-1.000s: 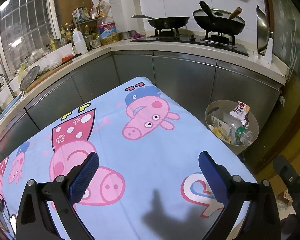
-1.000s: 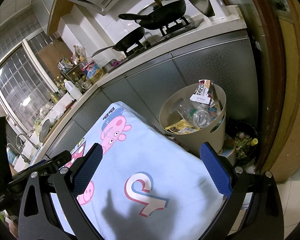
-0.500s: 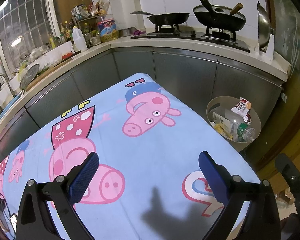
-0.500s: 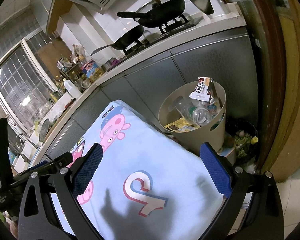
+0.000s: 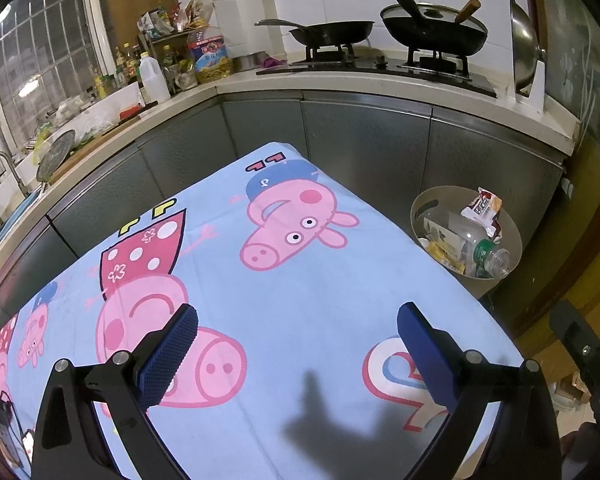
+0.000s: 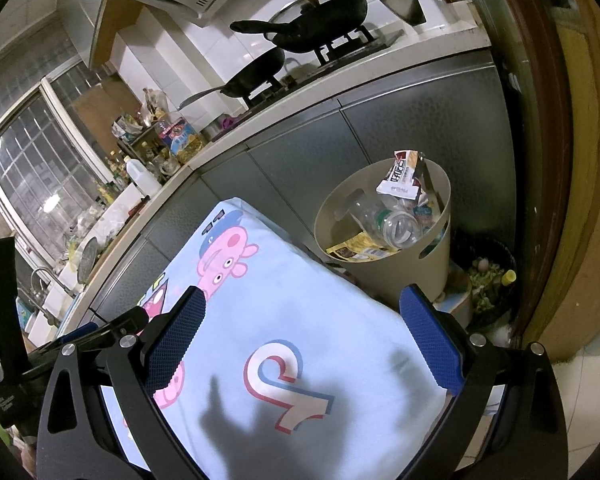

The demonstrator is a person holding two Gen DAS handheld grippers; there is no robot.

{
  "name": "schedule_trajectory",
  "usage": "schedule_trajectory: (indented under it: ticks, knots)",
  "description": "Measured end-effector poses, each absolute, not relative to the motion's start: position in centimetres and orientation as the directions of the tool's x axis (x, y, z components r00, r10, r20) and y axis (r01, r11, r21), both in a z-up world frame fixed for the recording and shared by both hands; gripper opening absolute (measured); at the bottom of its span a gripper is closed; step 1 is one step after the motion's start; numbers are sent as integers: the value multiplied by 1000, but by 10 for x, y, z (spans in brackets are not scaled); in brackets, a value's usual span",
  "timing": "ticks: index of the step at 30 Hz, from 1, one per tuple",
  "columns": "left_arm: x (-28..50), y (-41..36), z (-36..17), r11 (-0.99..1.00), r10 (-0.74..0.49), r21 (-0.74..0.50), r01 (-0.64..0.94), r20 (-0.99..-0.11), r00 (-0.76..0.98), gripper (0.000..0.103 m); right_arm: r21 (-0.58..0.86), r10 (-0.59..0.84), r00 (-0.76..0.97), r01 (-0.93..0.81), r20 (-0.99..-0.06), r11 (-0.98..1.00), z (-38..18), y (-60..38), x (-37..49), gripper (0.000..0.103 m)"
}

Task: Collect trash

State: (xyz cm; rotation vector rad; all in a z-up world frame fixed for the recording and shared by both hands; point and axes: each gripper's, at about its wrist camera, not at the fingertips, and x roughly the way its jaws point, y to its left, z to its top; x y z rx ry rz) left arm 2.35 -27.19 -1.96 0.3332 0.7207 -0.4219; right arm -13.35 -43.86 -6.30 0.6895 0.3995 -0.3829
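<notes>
Little has shifted: both views drifted slightly. Left tongs (image 5: 298, 354) and right tongs (image 6: 302, 344) hover wide open, empty, above cleared counter (image 5: 300, 280); bin (image 6: 432, 268) full alongside.

Both wrist views look down across the tablecloth (image 5: 300, 300) — sharing the bin (image 6: 384, 216).

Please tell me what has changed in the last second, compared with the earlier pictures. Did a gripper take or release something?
Almost nothing changed. Both views shifted only slightly, so the hands drifted a little. The left gripper and the right gripper stayed open and empty above the blue cartoon cloth. Nothing was taken or released. The bin beside the table keeps the same trash: the snack wrapper and clear bottle.
</notes>
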Motion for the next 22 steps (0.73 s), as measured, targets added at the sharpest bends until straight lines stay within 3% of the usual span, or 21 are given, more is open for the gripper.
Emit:
schedule_trajectory:
  ticks: [22]
  knots:
    - [19,-261,-9,846,-319,119,519,-667,673,99,516,-208,859,457,-468,725,-67,-425,-136,97]
